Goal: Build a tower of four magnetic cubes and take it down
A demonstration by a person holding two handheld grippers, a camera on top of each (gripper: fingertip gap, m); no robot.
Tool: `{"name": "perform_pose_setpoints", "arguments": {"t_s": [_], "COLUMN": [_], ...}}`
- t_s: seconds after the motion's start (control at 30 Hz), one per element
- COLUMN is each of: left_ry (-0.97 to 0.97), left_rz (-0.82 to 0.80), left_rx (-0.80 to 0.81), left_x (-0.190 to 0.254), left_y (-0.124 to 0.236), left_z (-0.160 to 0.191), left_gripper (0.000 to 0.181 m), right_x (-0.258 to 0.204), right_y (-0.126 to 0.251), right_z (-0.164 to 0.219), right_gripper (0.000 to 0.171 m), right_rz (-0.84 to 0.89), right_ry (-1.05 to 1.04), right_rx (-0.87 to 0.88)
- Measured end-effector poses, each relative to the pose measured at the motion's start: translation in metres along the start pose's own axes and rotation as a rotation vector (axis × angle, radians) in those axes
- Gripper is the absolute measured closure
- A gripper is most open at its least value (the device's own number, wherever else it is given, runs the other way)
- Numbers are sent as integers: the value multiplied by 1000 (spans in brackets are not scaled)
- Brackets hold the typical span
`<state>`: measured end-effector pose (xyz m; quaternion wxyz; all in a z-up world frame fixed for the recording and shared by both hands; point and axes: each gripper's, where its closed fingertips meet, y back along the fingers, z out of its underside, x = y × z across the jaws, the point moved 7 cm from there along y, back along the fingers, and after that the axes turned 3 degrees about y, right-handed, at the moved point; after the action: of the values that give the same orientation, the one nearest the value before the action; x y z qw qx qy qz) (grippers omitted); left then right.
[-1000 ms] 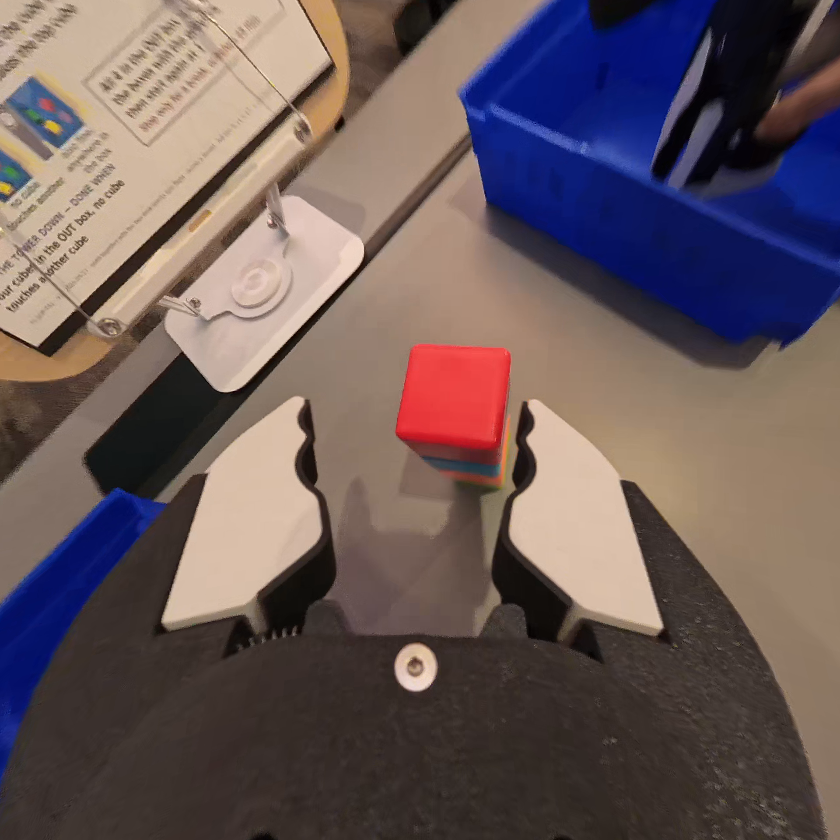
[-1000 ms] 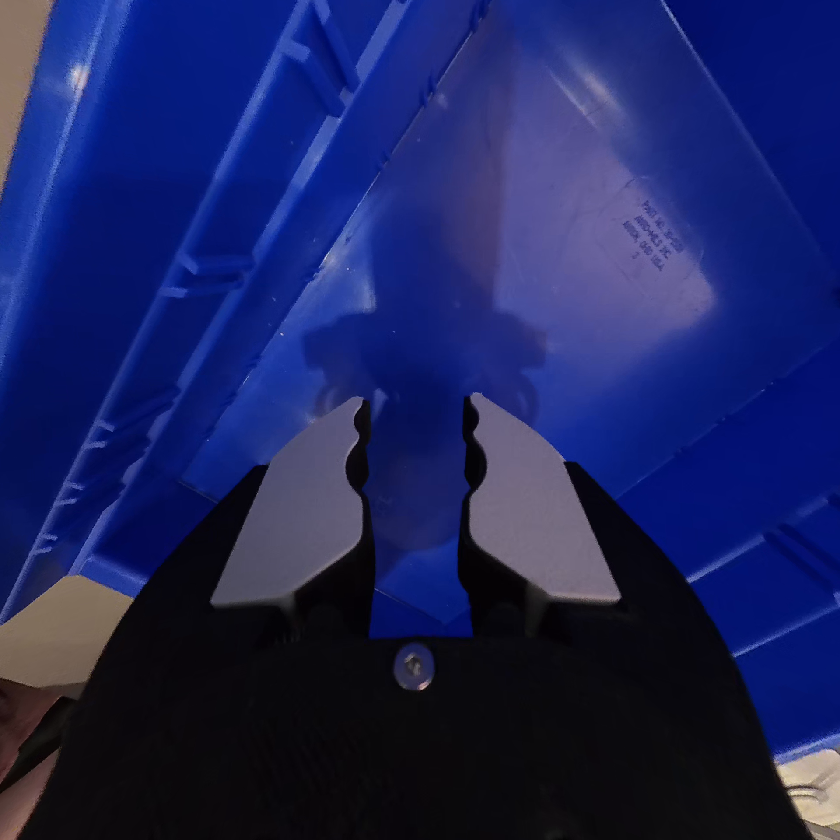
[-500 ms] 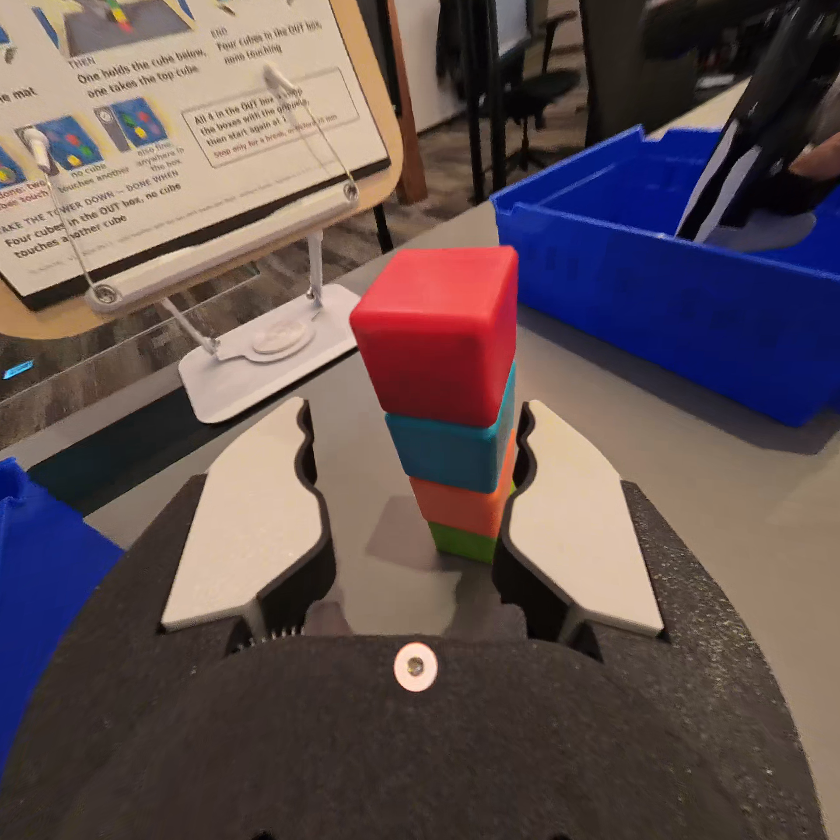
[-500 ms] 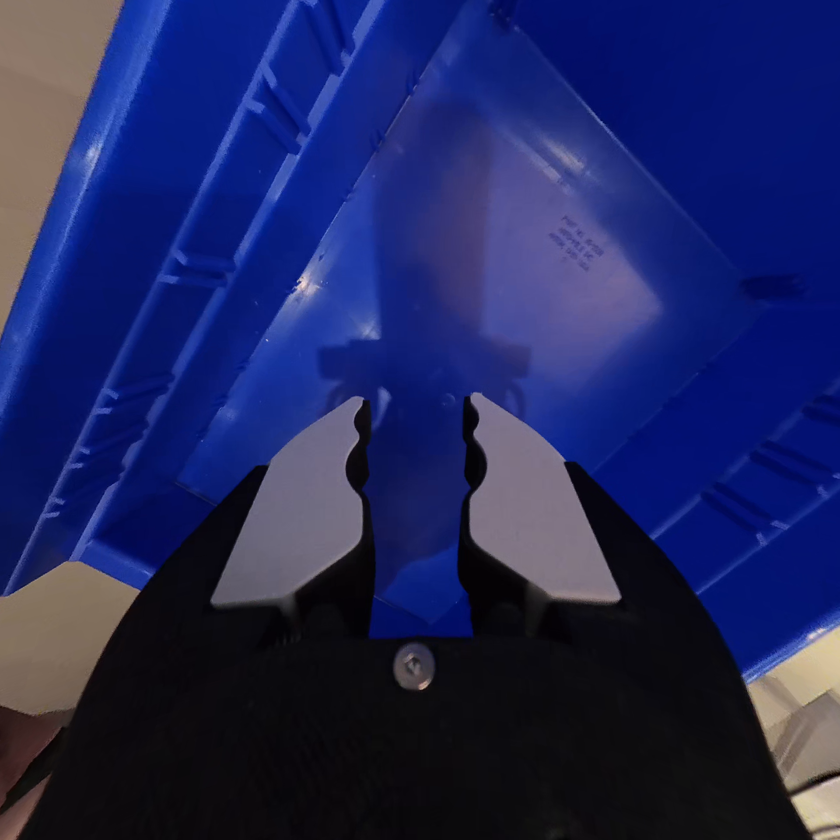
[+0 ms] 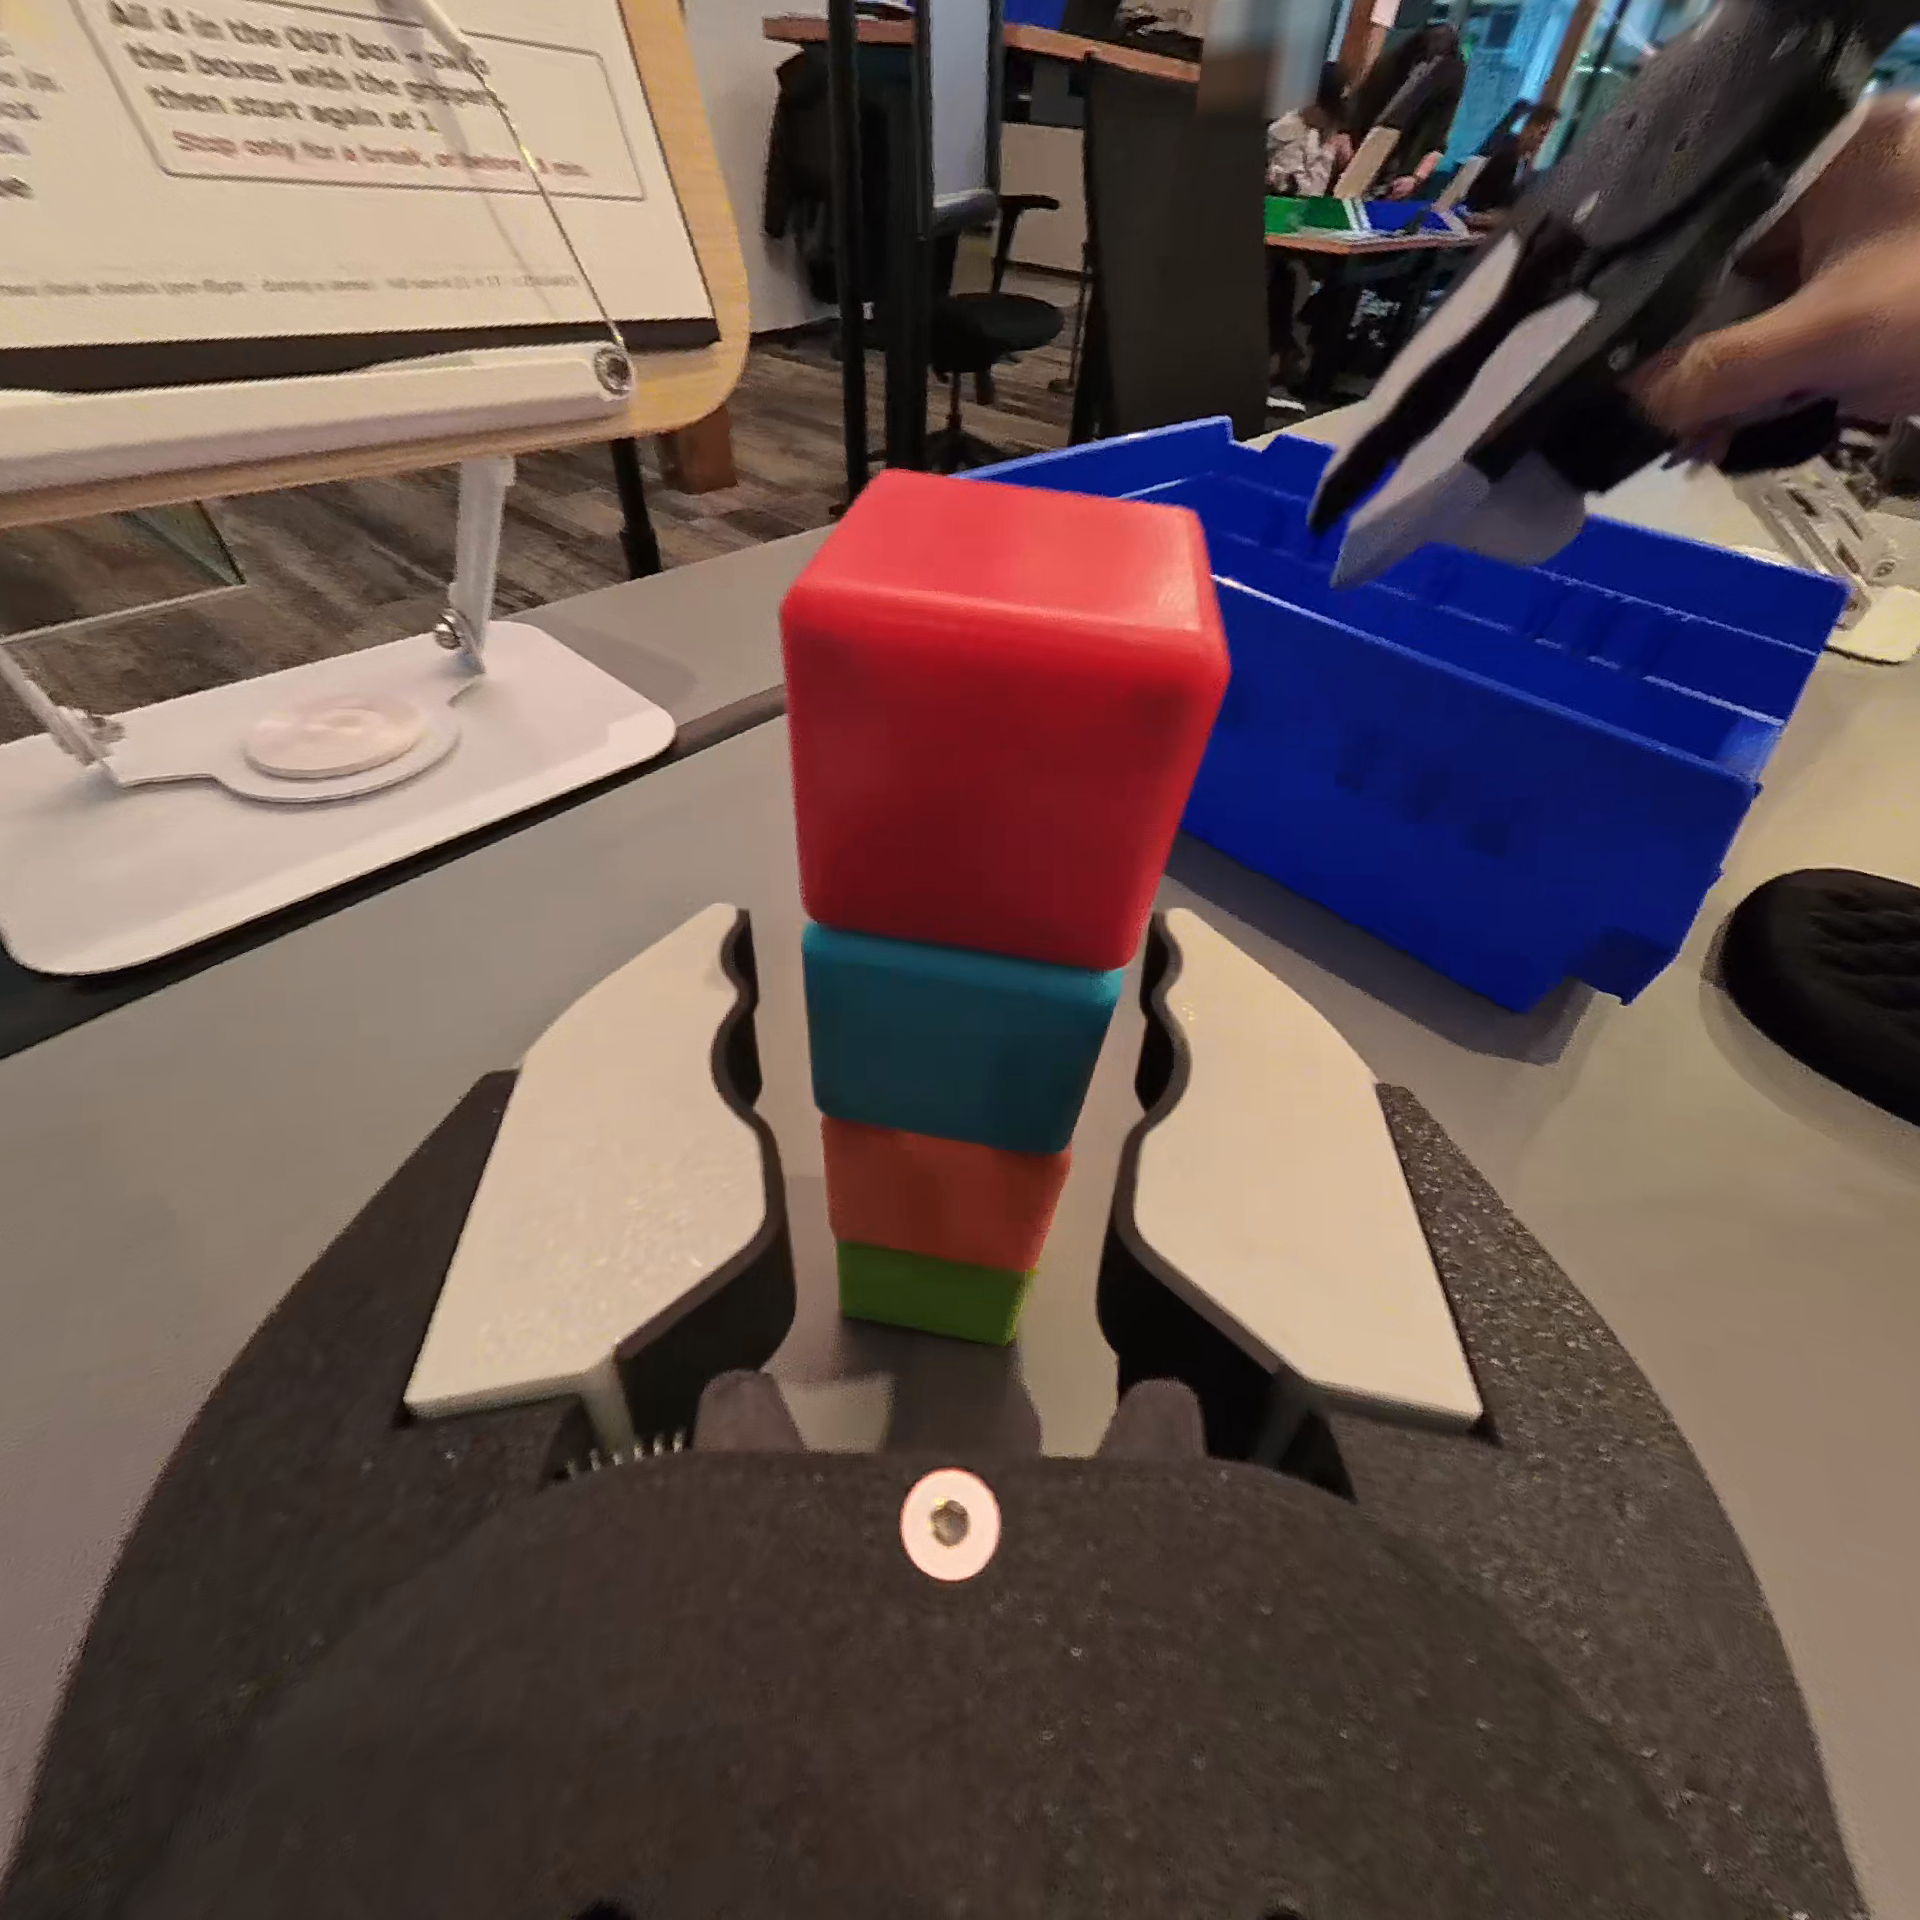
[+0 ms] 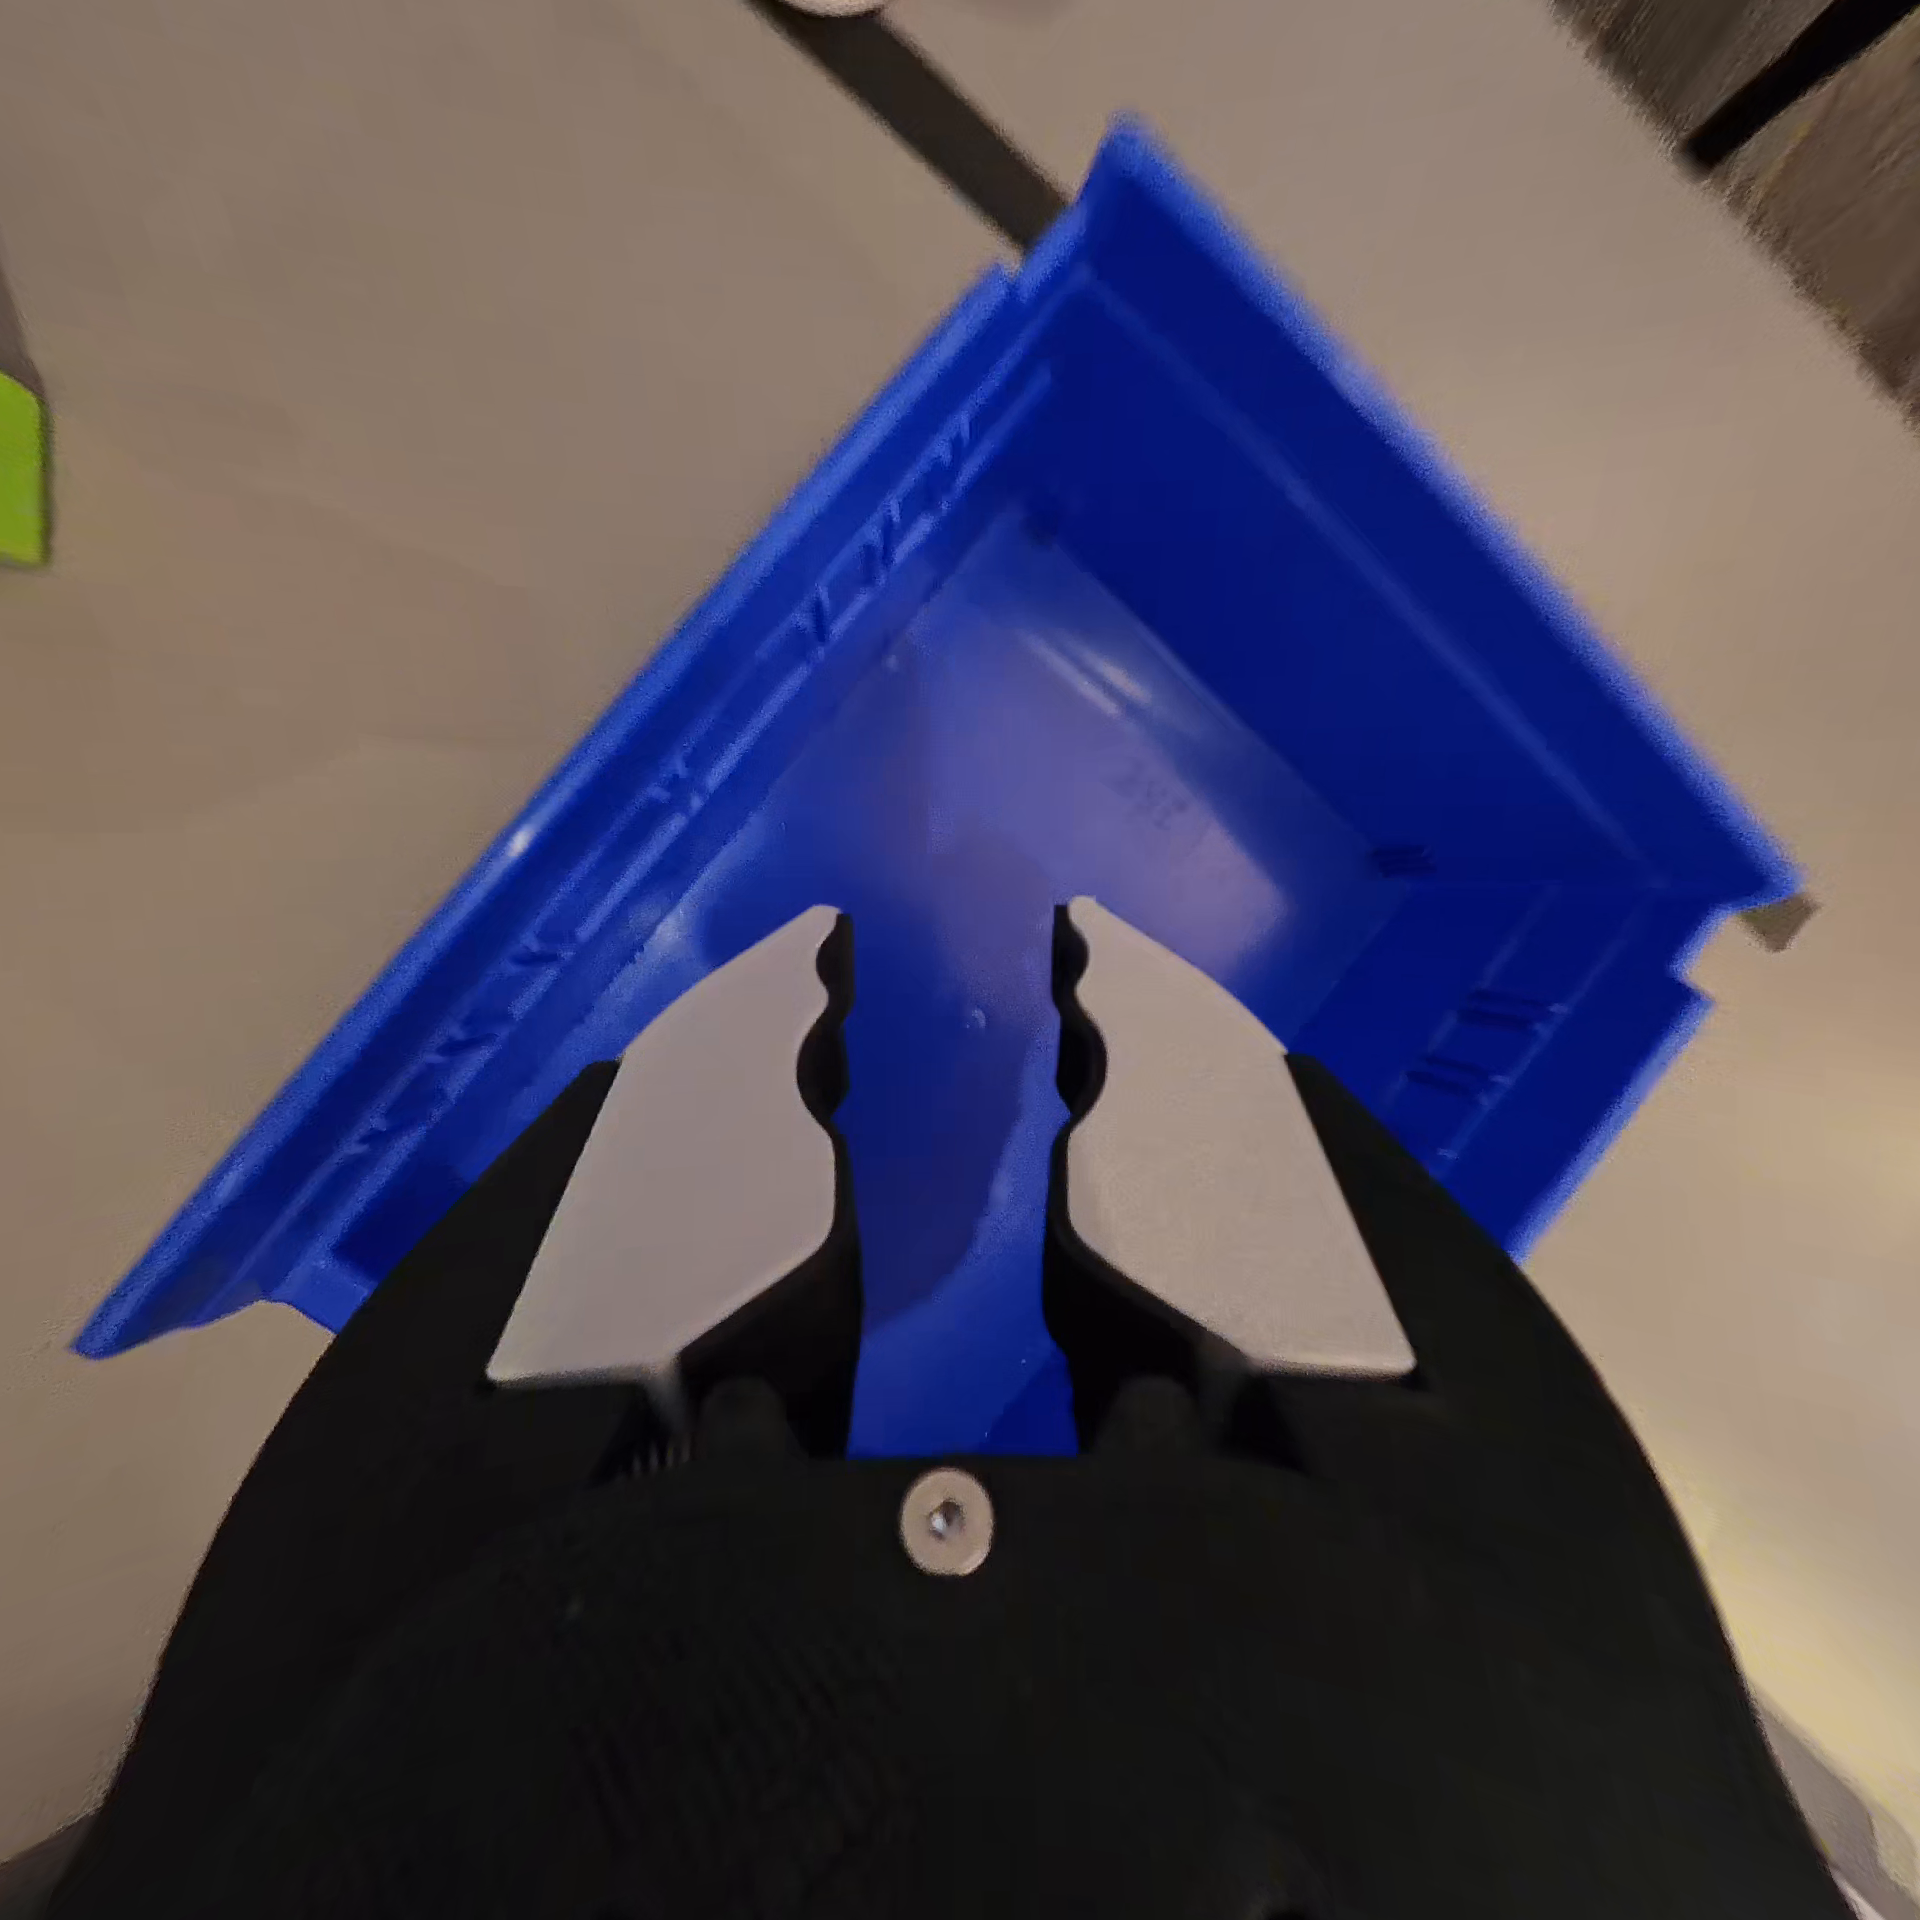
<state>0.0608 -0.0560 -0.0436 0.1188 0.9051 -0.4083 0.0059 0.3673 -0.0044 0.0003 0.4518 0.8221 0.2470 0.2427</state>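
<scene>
Red cube [image 5: 997, 717] tops a four-high tower standing upright on the grey table [image 5: 312, 1091]: teal cube [image 5: 956, 1039] under it, then orange cube [image 5: 945, 1190], green cube [image 5: 930, 1294] at the base. Tower's long axis is vertical and it sits dead centre between the fingers of the left gripper [image 5: 943, 971], which is low and level with the table. Jaws are spread wider than the cubes, a visible gap on each side, nothing clamped; fingertips flank roughly the teal/orange levels. Right gripper [image 5: 1382, 520] is well apart, up and to the right, hanging above the blue bin [image 5: 1455, 810] with a hand [image 5: 1787, 332] on it. From its own camera, right gripper [image 6: 951, 914] has its jaws partly open with only the bin floor showing between them, so it carries nothing; blue bin [image 6: 727, 810] looks empty in that view. A green sliver at the left edge of the right wrist view may be the tower base, can't confirm. So left is by far the nearer tool and already straddles the stack; my read is the build is done and takedown starts here, left closing on a lower cube to brace while right comes over for the red one. Risk: magnets drag the teal cube along if the lower grip is loose.
</scene>
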Motion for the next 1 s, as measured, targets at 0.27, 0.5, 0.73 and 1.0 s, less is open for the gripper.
{"name": "perform_pose_setpoints", "arguments": {"t_s": [0.27,0.5,0.73,1.0], "left_ry": [-18,2,6,2], "left_rz": [37,-78,-103,-98], "left_rx": [-7,3,5,7], "left_x": [7,10,11,10], "left_y": [-6,-3,-5,-5], "left_z": [6,7,6,7], "left_gripper": [125,125,125,125], "right_x": [-59,-155,-196,-212], "right_y": [76,65,27,7], "right_z": [-77,-117,-122,-114], "right_gripper": [119,99,95,102], "right_rz": [21,-102,-125,-63], "right_ry": [54,39,22,13], "right_rx": [624,758,636,656]}}
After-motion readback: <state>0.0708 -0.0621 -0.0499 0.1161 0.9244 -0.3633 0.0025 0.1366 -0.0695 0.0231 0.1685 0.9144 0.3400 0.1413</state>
